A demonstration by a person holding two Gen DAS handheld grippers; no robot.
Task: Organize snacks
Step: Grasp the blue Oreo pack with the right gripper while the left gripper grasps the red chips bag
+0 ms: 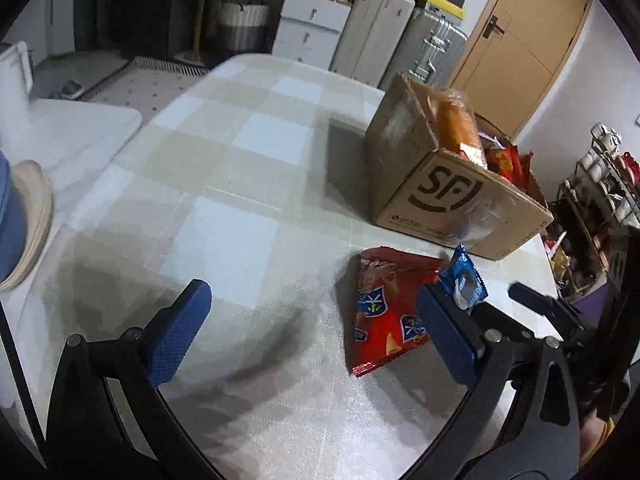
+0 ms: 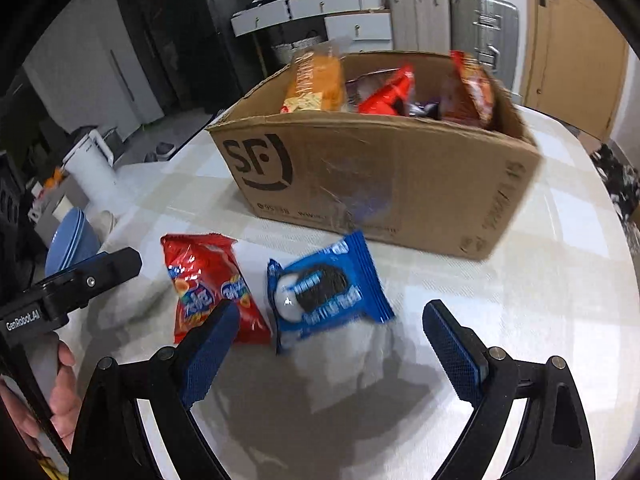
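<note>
A red snack bag and a blue cookie pack lie side by side on the checked tablecloth, in front of a brown cardboard box holding several snack packs. My right gripper stands open just above and in front of the blue pack, nothing between its blue pads. In the left wrist view the red bag lies just inside the right pad, and the blue pack peeks out behind it. My left gripper is open and empty. The box sits beyond.
Blue bowls and a plate sit at the table's left edge, seen too in the right wrist view as blue bowls. A hand holds the left gripper's handle. Drawers, suitcases and a door stand behind the table.
</note>
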